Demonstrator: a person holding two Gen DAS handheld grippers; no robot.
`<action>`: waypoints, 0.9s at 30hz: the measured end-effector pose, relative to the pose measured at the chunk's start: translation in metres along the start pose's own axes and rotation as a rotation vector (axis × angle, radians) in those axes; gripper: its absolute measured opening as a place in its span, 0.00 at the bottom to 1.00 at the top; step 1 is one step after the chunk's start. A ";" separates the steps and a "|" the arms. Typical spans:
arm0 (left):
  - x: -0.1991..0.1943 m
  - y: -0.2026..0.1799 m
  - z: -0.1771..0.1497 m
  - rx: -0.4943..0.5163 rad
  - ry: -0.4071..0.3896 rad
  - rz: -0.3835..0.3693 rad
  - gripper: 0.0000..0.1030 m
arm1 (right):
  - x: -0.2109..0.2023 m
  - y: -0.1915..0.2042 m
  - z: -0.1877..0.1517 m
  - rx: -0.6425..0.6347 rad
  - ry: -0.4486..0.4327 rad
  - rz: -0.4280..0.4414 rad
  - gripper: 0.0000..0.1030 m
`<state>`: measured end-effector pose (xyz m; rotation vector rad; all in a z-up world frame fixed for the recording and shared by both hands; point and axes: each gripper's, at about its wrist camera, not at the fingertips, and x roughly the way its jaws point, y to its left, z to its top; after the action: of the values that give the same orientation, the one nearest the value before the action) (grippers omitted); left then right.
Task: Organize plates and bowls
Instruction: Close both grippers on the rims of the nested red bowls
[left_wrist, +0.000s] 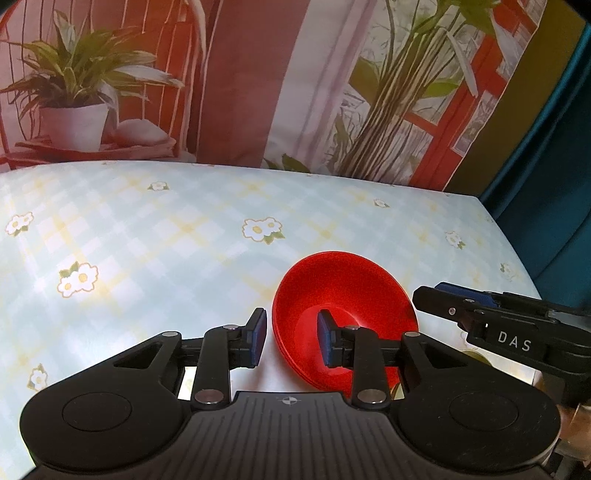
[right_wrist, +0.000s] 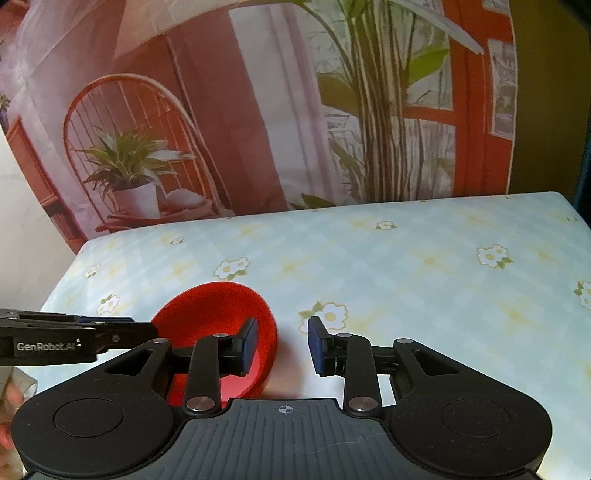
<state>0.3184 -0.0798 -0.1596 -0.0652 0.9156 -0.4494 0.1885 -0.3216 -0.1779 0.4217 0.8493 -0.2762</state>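
A red bowl (left_wrist: 343, 291), seemingly a nested stack by its layered rim, sits on the flowered tablecloth. My left gripper (left_wrist: 291, 338) is open and straddles the bowl's left rim, its right finger inside the bowl. In the right wrist view the same red bowl (right_wrist: 214, 314) lies at lower left. My right gripper (right_wrist: 282, 343) is open and straddles the bowl's right rim, its left finger inside. Each gripper shows in the other's view: the right one (left_wrist: 491, 321) at the right edge, the left one (right_wrist: 74, 338) at the left edge. No plates are in view.
The table (left_wrist: 184, 236) wears a pale blue checked cloth with daisies. A printed backdrop (left_wrist: 240, 81) of plants, chair and window hangs behind its far edge. A dark teal curtain (left_wrist: 554, 184) stands past the table's right edge.
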 end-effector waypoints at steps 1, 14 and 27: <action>0.001 0.000 0.000 -0.001 0.002 -0.004 0.30 | 0.000 -0.001 0.000 0.003 0.002 0.002 0.28; 0.022 0.001 -0.008 -0.012 0.042 -0.026 0.38 | 0.022 0.005 -0.004 0.002 0.058 0.051 0.30; 0.029 -0.002 -0.013 -0.018 0.060 -0.030 0.33 | 0.034 0.004 -0.015 0.024 0.110 0.083 0.21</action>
<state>0.3232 -0.0913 -0.1888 -0.0822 0.9788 -0.4727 0.2021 -0.3132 -0.2121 0.4966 0.9344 -0.1880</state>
